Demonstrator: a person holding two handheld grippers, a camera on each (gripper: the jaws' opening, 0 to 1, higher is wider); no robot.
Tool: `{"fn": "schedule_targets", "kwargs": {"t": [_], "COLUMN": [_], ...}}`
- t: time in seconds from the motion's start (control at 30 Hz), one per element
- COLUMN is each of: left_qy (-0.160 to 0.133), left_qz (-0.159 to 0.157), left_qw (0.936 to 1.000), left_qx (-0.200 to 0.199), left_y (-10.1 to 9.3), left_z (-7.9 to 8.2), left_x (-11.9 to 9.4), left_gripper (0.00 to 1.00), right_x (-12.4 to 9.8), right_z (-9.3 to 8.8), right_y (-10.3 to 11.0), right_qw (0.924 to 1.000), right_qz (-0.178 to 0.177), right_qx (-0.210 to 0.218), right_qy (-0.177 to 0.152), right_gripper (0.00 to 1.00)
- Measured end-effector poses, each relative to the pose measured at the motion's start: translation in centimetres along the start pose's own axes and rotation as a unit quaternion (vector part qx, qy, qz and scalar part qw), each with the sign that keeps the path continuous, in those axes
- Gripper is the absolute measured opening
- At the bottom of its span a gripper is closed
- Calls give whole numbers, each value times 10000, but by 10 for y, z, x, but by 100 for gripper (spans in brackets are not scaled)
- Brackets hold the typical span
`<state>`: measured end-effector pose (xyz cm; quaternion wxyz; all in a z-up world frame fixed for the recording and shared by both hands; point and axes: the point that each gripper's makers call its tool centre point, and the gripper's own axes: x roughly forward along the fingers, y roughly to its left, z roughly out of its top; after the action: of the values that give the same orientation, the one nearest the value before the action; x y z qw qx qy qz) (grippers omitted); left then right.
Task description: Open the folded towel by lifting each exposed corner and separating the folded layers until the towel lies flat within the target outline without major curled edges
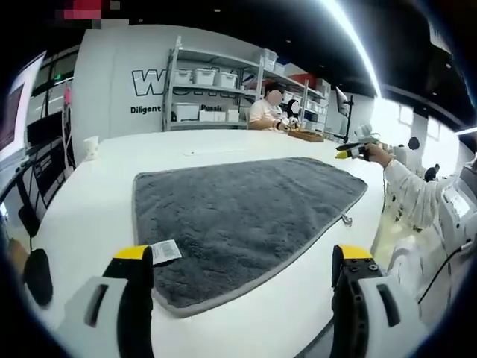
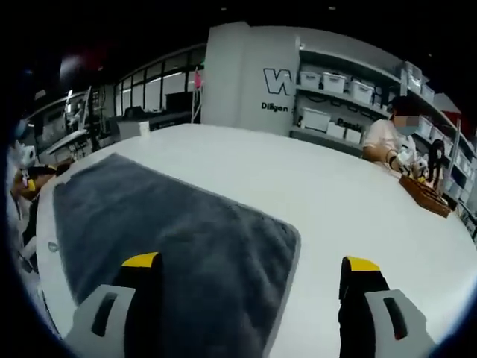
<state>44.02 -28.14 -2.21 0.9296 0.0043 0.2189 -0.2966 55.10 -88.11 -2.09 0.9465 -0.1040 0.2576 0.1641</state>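
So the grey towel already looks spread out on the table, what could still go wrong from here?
The towel lies close to the table edge near the left tongs, so a tug might drag it over. Its white tag sits by one tong tip and could be snagged. Both tongs are open, the right tongs hanging over cloth.

Wall lettering [image 1: 149, 82], left gripper view: large outlined "W" followed by part of a second letter, the rest cut off by the shelving rack [image 1: 216, 89]. Below it a smaller dark line, legible as "Diligent", with "Passi" further right behind the shelves; remainder hidden.

Wall lettering [image 2: 277, 78], right gripper view: the same large "W", with "Diligen" beneath, cut off at the shelf edge.

White tag [image 1: 165, 251] on the grey towel [image 1: 246, 216]: printed lines present, too small to read.
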Motion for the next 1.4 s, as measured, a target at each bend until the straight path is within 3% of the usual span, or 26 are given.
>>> {"fn": "schedule_targets", "kwargs": {"t": [0.27,0.67,0.83,1.0,1.4], "left_qy": [-26,-128,-137,-198,-280], "left_qz": [32,-23,25,22,43], "left_qw": [10000,9999,9998,9997,9994], "left_qx": [-78,-64,-120,-153,-219], "left_y": [0,-11,-11,-10,0], "left_z": [-2,-13,-22,-25,-20], "left_x": [-12,-28,-36,-38,-31], "left_gripper": [98,98,97,97,98], "right_x": [-54,-100,-110,-113,-106], "right_z": [-35,-63,-73,-69,-63], "right_y": [41,88,105,113,110], "right_qw": [9988,9996,9992,9989,9988], "right_qz": [-118,-20,80,150,216], "right_qx": [-416,-256,-368,-436,-409], "right_qy": [232,78,166,130,163], "right_gripper": [99,99,99,99,99]}}
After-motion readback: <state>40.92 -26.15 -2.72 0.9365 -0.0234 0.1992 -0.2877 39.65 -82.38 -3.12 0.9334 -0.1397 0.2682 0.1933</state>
